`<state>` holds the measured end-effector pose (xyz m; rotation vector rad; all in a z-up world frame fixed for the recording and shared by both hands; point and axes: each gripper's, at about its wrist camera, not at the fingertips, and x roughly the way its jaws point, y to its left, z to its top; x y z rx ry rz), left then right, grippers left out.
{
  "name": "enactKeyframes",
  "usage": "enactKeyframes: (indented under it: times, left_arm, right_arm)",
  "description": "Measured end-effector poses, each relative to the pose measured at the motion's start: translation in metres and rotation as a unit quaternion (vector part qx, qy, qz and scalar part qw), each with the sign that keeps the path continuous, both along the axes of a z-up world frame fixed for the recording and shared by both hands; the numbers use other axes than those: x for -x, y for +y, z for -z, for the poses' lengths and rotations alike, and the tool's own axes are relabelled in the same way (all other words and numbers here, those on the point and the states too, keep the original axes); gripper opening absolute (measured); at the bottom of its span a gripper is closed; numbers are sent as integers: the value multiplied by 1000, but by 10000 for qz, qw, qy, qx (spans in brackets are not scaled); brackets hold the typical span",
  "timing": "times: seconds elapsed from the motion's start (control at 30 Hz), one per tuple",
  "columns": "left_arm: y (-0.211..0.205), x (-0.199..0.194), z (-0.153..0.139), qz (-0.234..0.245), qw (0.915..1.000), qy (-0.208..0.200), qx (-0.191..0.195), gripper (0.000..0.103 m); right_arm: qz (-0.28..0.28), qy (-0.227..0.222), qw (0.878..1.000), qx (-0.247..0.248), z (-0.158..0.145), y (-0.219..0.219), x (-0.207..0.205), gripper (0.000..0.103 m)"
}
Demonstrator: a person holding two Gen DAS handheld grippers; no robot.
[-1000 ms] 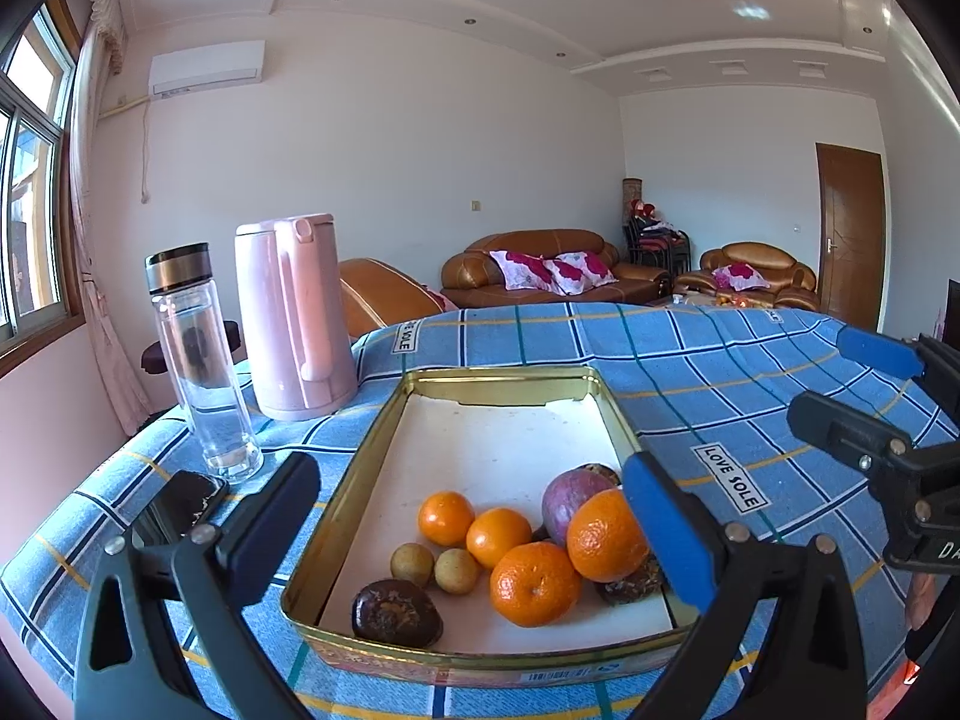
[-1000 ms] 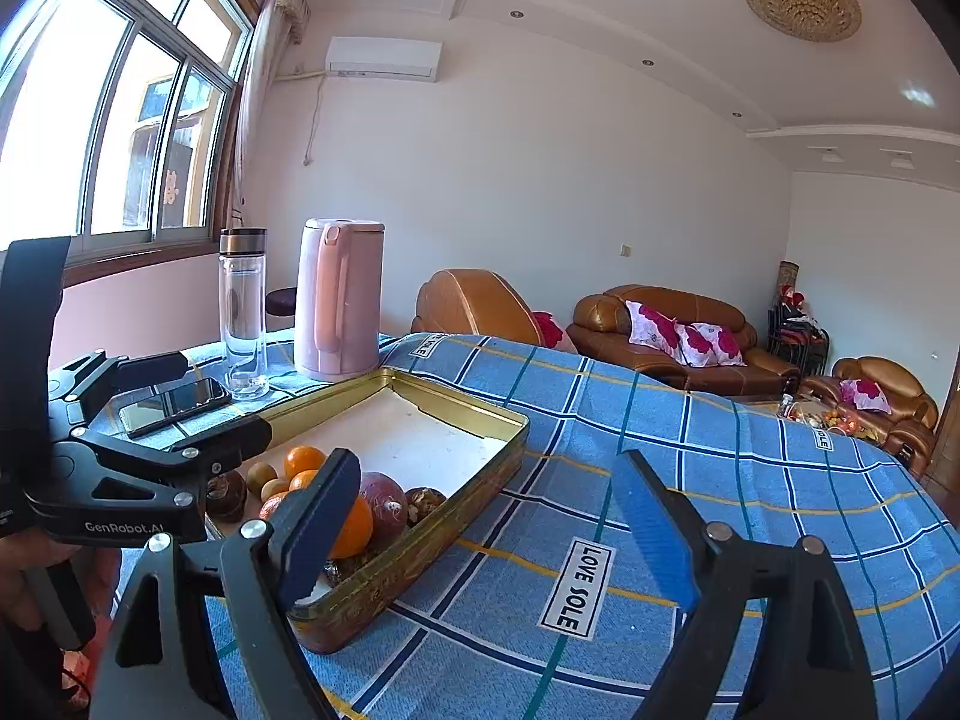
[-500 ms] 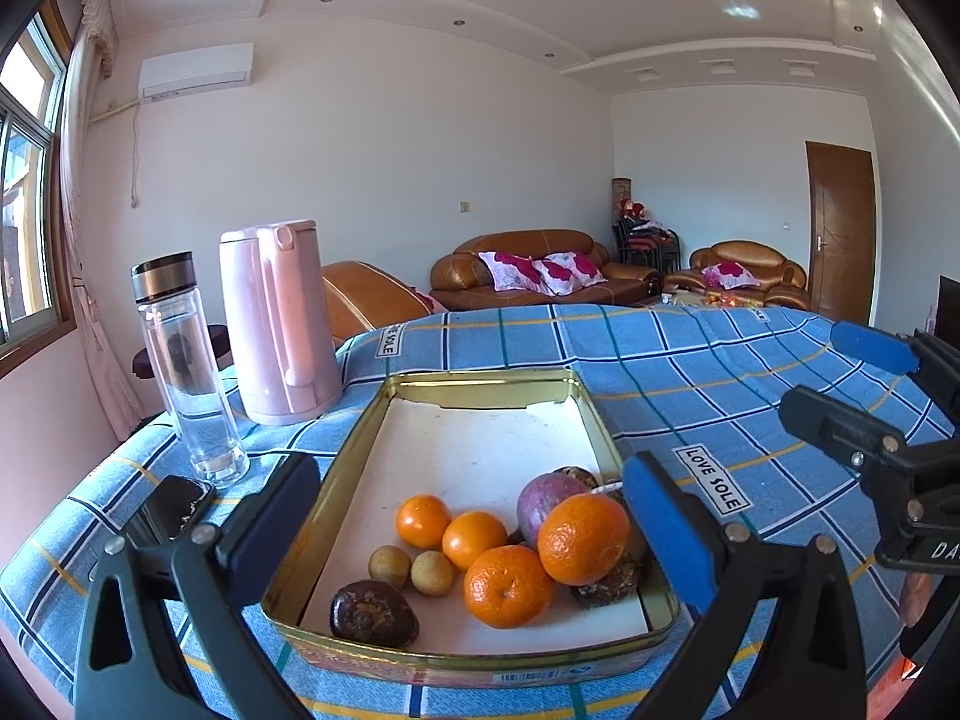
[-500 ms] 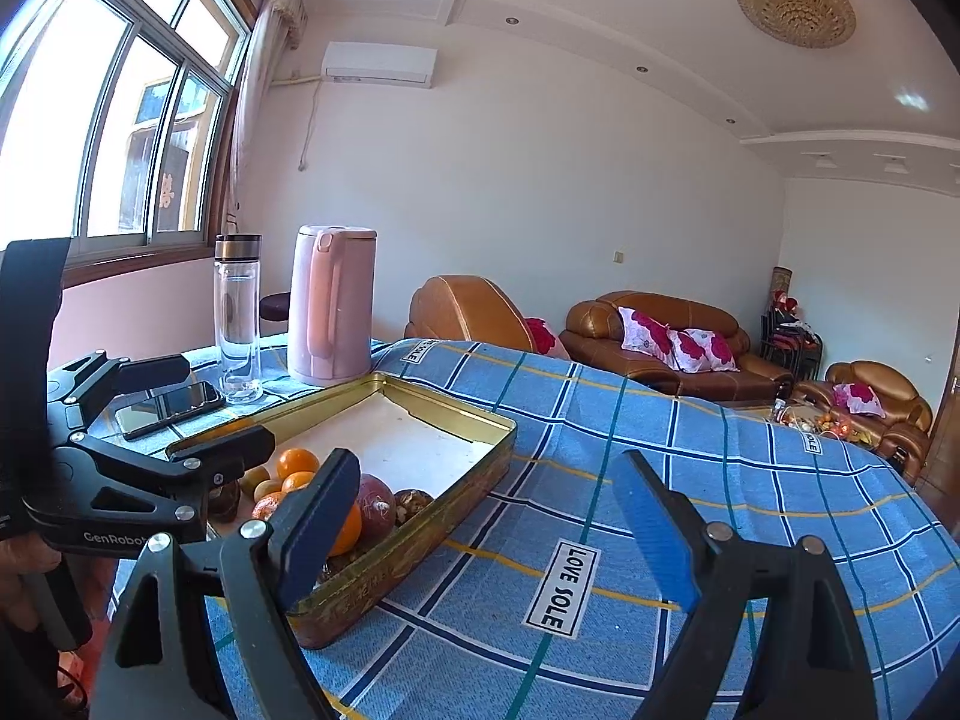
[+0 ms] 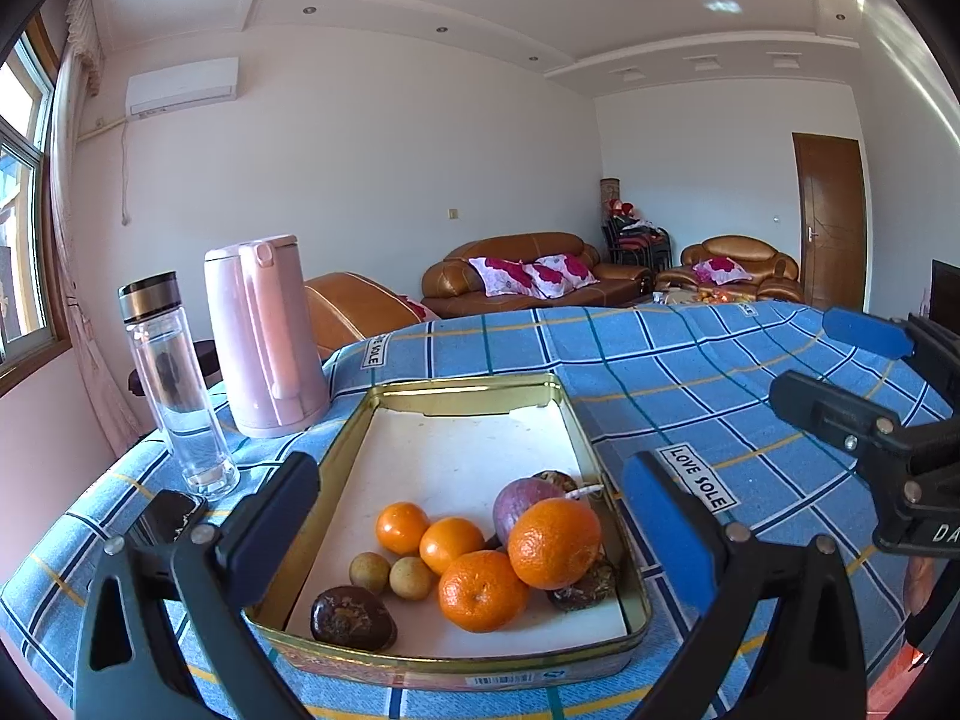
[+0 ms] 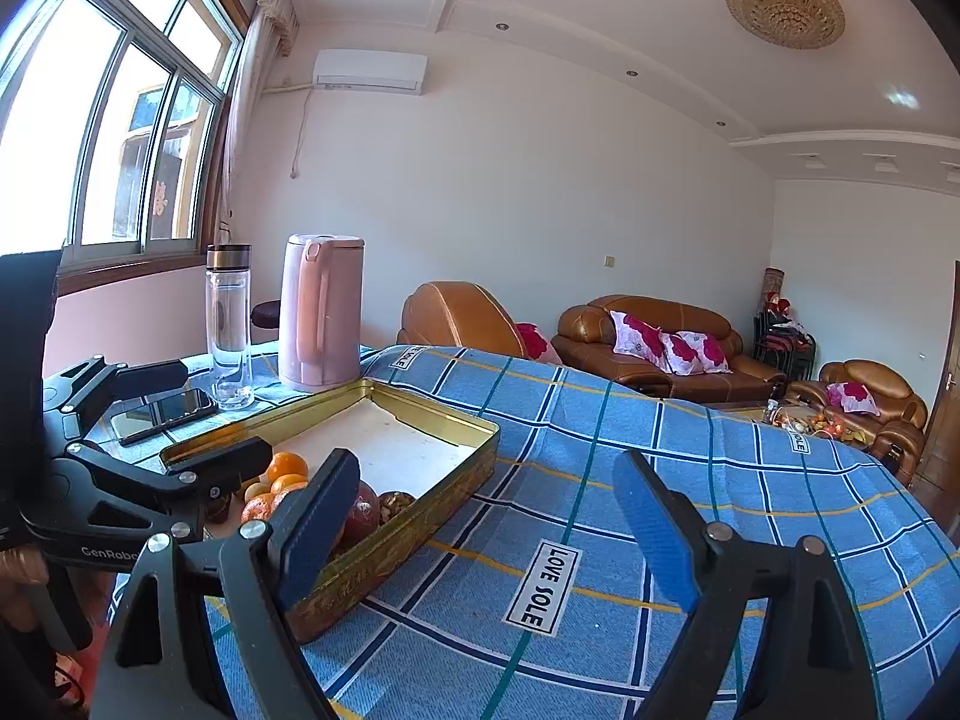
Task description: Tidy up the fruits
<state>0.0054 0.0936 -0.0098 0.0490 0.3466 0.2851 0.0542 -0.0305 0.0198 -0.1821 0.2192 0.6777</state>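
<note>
holding my left hand-held gripper spread wide, empty, just above near end of gold tin tray. fruits bunched at tray's near end: four oranges, purple fruit behind biggest one, two small tan fruits, dark brown fruit at near left corner. my right hand-held gripper also wide, empty, over blue checked counter right of tray. pink kettle, glass bottle, phone left of tray.

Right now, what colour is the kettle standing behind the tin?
Pale pink. The kettle shows best in the left wrist view, beside the glass bottle.
</note>
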Motion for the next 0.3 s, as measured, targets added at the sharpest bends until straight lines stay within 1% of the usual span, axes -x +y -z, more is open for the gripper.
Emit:
enactKeyframes:
  times: [0.3]
  left_arm:
    - [-4, 0, 2, 75, 9999, 74, -37, 103]
  right_arm:
    - [-5, 54, 10000, 54, 4, -1, -2, 87]
